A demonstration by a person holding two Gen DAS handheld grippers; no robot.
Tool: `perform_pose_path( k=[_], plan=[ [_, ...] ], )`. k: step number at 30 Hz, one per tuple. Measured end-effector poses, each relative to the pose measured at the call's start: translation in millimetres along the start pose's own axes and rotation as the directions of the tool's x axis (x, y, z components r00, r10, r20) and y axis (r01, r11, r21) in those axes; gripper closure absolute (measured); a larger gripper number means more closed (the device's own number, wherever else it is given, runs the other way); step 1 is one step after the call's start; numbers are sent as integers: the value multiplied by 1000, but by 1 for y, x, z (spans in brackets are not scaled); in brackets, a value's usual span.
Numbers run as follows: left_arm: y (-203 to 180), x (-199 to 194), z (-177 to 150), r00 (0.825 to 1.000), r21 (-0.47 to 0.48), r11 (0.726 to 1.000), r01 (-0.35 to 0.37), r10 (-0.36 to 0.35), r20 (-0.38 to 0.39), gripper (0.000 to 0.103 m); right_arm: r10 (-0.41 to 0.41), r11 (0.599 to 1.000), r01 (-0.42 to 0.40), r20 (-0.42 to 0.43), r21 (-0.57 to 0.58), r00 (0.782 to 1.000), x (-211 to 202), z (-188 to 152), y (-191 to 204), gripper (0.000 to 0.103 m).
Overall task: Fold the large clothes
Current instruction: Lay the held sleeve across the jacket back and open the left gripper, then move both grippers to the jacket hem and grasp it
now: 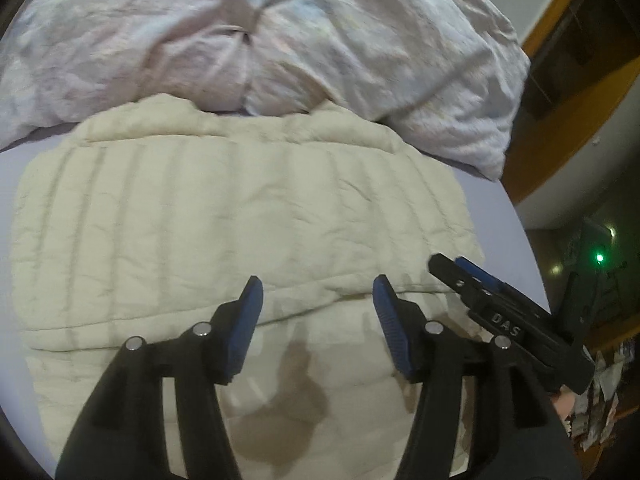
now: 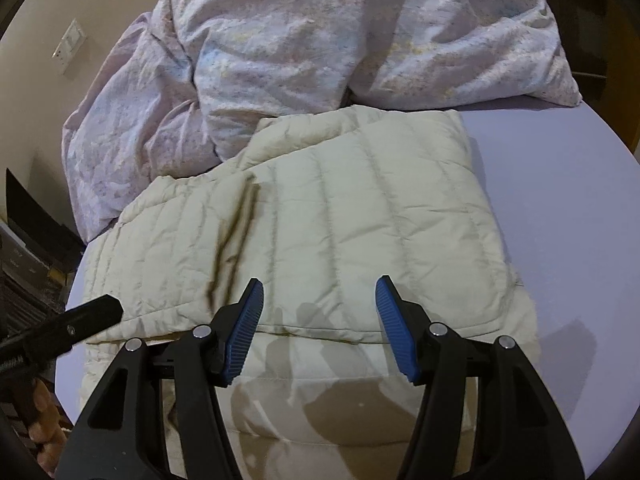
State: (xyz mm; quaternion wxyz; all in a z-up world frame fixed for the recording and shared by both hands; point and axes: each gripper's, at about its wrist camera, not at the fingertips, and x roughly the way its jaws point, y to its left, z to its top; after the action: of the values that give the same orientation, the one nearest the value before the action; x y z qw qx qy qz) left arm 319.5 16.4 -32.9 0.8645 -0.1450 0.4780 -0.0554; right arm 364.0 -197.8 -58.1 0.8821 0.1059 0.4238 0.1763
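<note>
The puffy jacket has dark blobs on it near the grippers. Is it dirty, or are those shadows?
Shadows, most likely. In the left wrist view the dark patch on the jacket lies just below the open left gripper; in the right wrist view similar finger-shaped patches lie below the open right gripper. Both views bend at the edges, and the crumpled duvet looks slightly blurred.

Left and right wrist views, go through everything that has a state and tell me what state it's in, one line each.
Cream puffer jacket: folded, lying flat on the bed.
Floral duvet: crumpled in a heap behind the jacket.
Left tongs: open, empty, over the jacket.
Right tongs: open, empty, over the jacket.
</note>
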Motion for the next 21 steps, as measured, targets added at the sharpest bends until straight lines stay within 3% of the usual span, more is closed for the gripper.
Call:
perform_pose_path(
  k=[10,13,15,21],
  plan=[
    [43,-12,-10,995,-40,994,-104,104,6,39,54,995,-56,-26,-86,998,20,-5,56,59],
    [54,-17,-16,992,-43,991,-126,127,13,37,-23,994,16,-67,-104,997,38,-8,65,79],
    [63,-23,-21,988,-38,987,-153,154,25,36,-95,991,84,-109,-103,989,54,-11,60,84],
    [91,-44,-39,970,-18,970,-241,242,40,34,-131,987,118,-120,-105,984,60,-11,54,83]
  ],
)
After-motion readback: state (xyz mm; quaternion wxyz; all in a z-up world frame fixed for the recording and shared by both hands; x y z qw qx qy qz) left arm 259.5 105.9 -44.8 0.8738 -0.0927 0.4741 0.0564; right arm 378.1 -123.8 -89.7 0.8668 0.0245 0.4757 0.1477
